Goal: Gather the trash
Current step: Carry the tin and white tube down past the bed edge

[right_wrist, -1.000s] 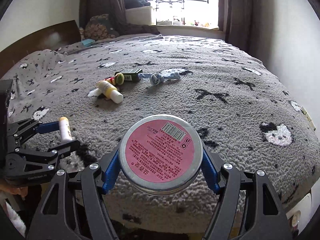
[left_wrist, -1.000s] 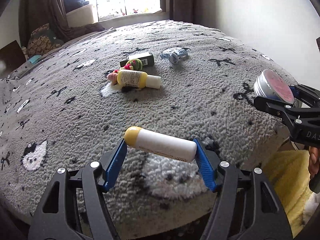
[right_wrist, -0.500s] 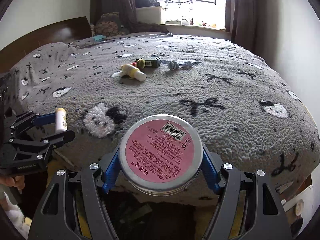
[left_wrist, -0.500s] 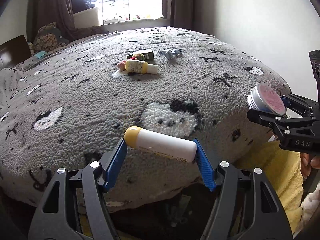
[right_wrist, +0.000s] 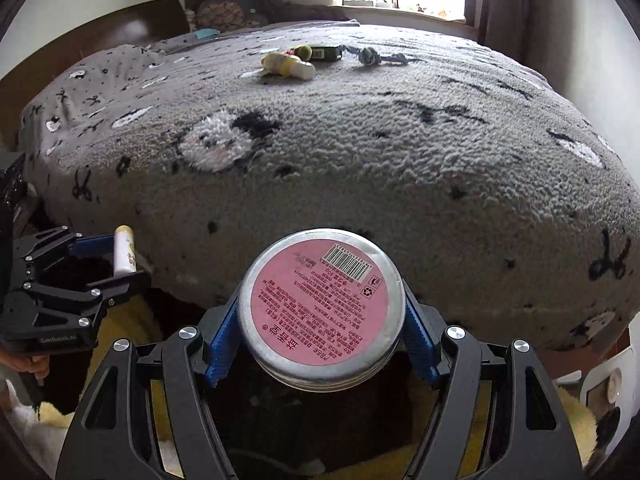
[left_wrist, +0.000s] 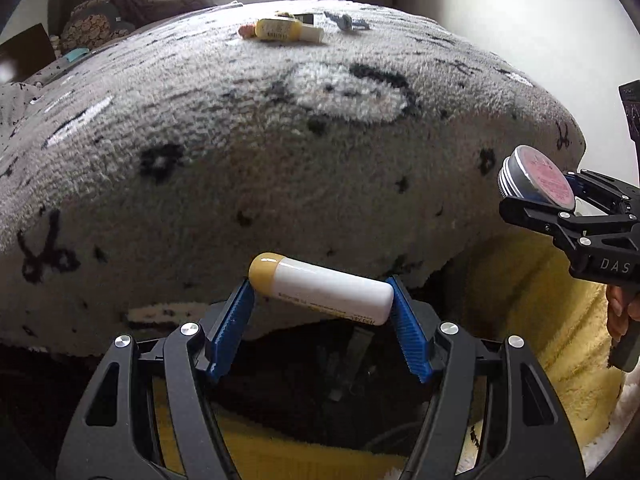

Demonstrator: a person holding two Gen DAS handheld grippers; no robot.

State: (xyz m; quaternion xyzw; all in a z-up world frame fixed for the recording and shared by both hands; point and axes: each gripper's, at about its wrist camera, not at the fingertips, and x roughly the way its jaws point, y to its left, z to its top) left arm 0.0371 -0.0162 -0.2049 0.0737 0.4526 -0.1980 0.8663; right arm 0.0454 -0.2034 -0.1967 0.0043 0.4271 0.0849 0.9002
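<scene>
Trash sits in both claws at the foot of the bed. On the left, the left gripper (left_wrist: 322, 306) is clamped on a white tube (left_wrist: 324, 293) with a yellow cap — the tube lies crosswise between the blue pads (left_wrist: 232, 326), cap end against the left pad, flat end against the right one, slightly tilted. It hangs just off the edge of the grey fleece blanket (left_wrist: 240, 140), over a dark gap with yellow fabric (left_wrist: 520, 292) below. Seen from the other camera, the same tube (right_wrist: 124, 250) stands end-on in that claw (right_wrist: 116, 258), close to the blanket's edge.

To the right, the right gripper (right_wrist: 320, 334) grips a round metal tin (right_wrist: 320, 308) by its sides — pink label and barcode face the lens, and the tin fills the span between the pads. From the left camera, the tin (left_wrist: 534, 178) shows at the tip of that claw (left_wrist: 548, 196), with a hand (left_wrist: 622, 312) on the handle beneath.

Far back on the blanket, well apart from both claws, lie a yellow bottle (right_wrist: 288, 65), a dark small box (right_wrist: 326, 53) and a crumpled blue-grey scrap (right_wrist: 370, 56).
</scene>
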